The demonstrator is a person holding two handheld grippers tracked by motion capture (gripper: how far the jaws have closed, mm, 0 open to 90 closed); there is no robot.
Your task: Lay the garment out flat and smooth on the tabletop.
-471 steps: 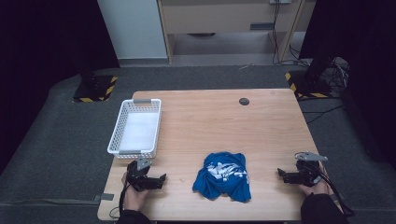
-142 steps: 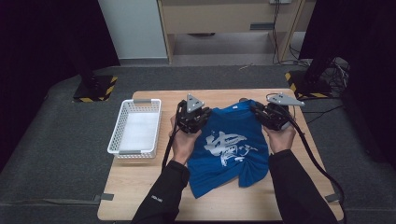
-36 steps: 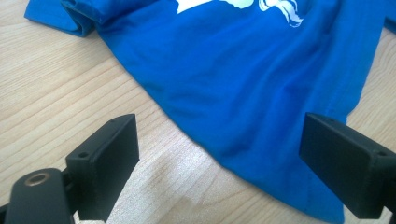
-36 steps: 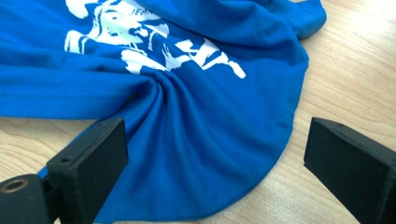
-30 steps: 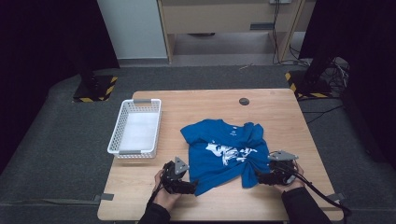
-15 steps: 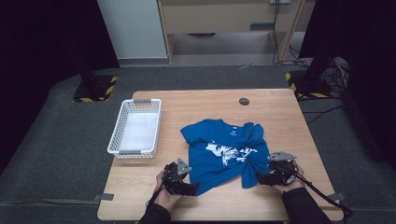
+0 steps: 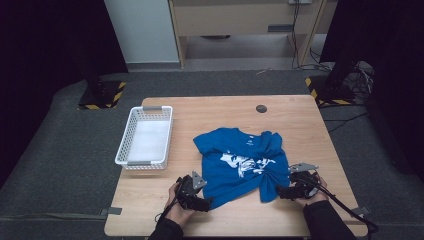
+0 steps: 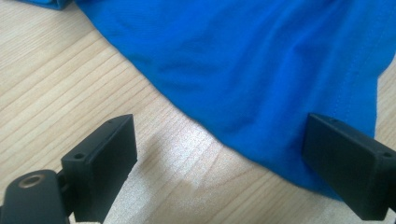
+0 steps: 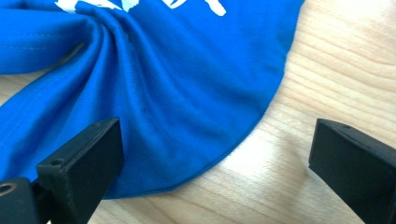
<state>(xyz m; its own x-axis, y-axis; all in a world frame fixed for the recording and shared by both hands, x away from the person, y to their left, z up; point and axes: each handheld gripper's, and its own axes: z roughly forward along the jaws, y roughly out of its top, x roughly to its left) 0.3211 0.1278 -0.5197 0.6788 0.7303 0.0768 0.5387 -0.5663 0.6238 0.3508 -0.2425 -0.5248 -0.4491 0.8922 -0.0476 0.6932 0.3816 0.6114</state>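
Left claw (image 8: 219, 163) spread wide, gripping nothing, one pad over the hem of the blue shirt (image 7: 240, 160). Right claw (image 9: 215, 168) likewise released, straddling the hem at the shirt's 5 o'clock corner. Shirt lying mid-counter (image 7: 300, 115), bunched at 4 o'clock. Risk: closing too shallow, pinching one layer, dragging folds tighter.

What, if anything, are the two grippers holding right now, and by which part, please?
Nothing is held. Both the left gripper and the right gripper stand open at the near hem of the blue T-shirt, which lies on the table.
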